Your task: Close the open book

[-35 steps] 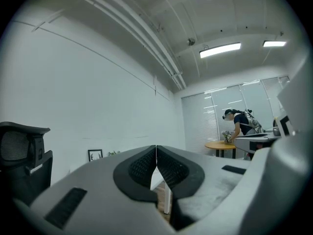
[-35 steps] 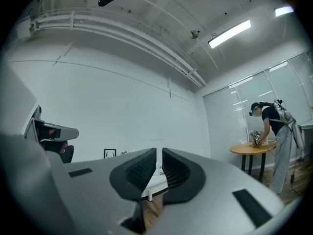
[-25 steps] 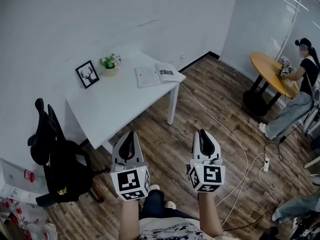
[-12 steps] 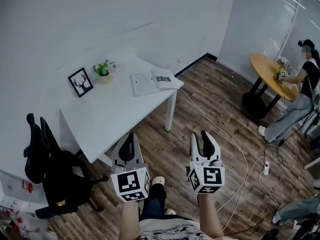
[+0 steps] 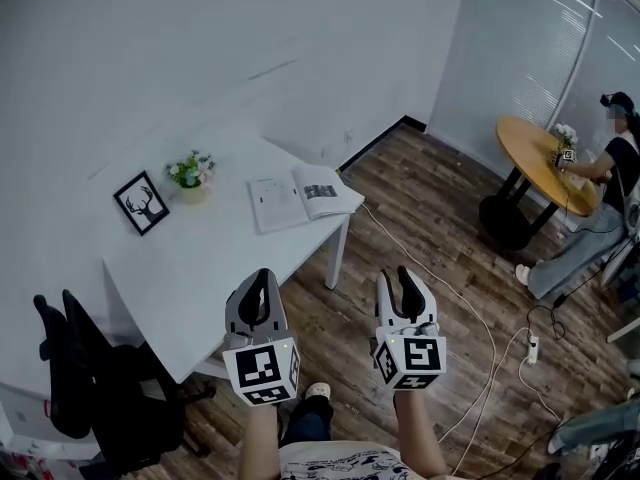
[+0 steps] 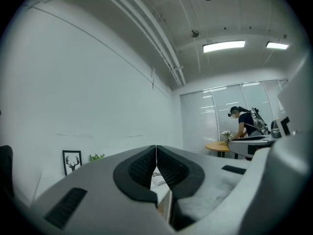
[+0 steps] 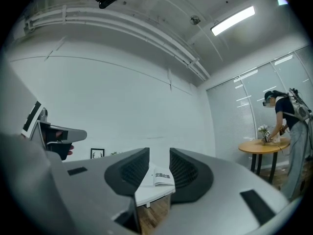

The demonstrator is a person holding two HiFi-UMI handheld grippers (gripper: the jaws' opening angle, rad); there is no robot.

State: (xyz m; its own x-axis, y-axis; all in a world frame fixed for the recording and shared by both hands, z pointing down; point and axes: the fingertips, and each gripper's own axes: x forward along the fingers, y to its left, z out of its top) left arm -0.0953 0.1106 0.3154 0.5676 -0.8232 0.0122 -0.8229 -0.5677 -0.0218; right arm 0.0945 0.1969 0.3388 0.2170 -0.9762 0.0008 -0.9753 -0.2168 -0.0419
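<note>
Probably the book (image 5: pixel 305 196) at 12 o'clock is light and floppy: lift one cover edge. Left gripper (image 5: pixel 262 273) is pressed together; right gripper (image 5: pixel 398 273) has just been opening, empty.

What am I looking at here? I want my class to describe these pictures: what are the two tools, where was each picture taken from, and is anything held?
A person holds a two-jaw gripper in each hand; there is no robot. One camera sits on the person's head and looks down; the other two ride on the grippers, looking along their jaws. The white table carries an open book, a framed deer picture and a small plant. The left gripper is shut and empty. On the right gripper the jaws have just been opening, with nothing between them.
</note>
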